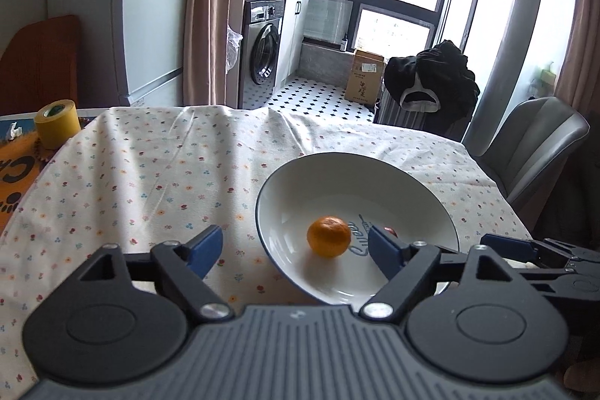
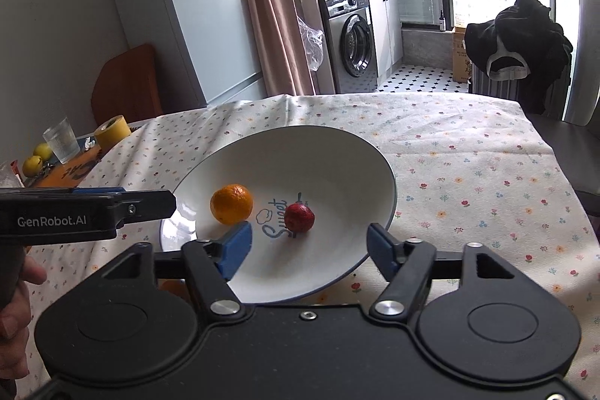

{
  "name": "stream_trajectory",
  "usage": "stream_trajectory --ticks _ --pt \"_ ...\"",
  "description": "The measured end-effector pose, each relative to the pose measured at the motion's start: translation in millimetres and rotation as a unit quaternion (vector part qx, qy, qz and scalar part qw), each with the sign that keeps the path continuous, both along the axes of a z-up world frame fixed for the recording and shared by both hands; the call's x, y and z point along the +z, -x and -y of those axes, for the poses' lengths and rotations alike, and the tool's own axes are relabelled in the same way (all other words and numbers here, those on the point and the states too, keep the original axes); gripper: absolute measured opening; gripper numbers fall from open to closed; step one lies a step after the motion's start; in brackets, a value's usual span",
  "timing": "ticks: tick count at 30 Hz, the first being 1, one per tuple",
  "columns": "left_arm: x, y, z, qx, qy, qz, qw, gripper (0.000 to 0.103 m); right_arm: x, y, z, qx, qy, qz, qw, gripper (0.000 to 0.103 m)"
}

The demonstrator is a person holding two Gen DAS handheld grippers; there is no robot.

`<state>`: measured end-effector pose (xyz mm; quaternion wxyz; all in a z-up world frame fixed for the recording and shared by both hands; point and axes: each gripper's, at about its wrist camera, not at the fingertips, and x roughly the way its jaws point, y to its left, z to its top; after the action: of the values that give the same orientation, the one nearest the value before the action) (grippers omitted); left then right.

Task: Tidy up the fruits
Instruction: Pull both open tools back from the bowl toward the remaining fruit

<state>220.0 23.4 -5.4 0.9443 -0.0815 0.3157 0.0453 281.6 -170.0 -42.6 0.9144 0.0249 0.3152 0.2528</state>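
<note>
Orange (image 2: pixel 231 204) and red fruit (image 2: pixel 299 217) lie gathered in the bowl (image 2: pixel 337 152) on the table (image 2: pixel 468 182); left claw (image 1: pixel 294 248) and right claw (image 2: pixel 309 244), both released and empty, flank them.

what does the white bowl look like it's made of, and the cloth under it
Bowl: probably glazed ceramic, since it is glossy white with window glare, a thin dark rim and printed lettering inside. Cloth: woven fabric, likely cotton, matte, creased and rumpled, with a small flower print.
</note>
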Motion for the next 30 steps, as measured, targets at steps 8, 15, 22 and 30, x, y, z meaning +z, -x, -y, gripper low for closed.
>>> stream_trajectory --ticks 8,15,22,30 --pt "14 27 -9 0.029 0.012 0.015 0.9994 0.098 15 18 12 -0.009 -0.02 0.02 1.0 0.098" --pt "22 49 -9 0.026 0.019 0.026 0.9991 0.103 24 39 18 -0.014 -0.019 0.041 0.999 0.103" --pt "28 67 -9 0.024 0.017 0.03 0.9991 0.103 29 51 27 -0.022 -0.03 0.035 0.999 0.103" --pt "33 89 -16 0.024 0.019 0.032 0.999 0.103 32 65 35 -0.015 -0.023 0.027 0.999 0.103"
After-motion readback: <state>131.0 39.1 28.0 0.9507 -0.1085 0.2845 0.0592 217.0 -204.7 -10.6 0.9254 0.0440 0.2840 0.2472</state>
